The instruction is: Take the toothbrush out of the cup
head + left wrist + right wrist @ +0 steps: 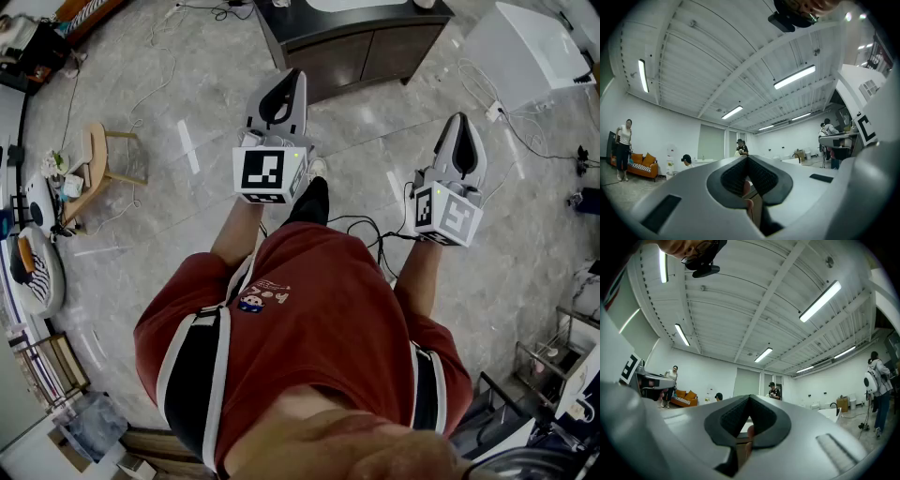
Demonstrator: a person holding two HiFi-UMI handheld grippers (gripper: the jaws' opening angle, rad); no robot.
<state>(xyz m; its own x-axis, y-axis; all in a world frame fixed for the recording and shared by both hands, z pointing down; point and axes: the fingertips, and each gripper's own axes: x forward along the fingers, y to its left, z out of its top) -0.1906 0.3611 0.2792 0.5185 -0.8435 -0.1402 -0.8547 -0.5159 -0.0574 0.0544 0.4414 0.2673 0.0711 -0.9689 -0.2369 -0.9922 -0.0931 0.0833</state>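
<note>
No toothbrush or cup shows in any view. In the head view the person stands on a grey marble floor and holds both grippers out in front at waist height. My left gripper (287, 79) is shut with nothing in it, its tips near a dark cabinet (352, 52) that carries a white basin. My right gripper (461, 122) is also shut and empty, further right over bare floor. Both gripper views look slightly upward across a big white room at the ceiling; the left gripper (746, 158) and the right gripper (750, 397) show their dark pads closed together.
A wooden chair (98, 164) stands at the left. Black cables (361, 228) trail over the floor by the person's feet. A white tub (530, 52) sits at the upper right. Far off, a person (622, 145) stands beside an orange sofa (643, 165).
</note>
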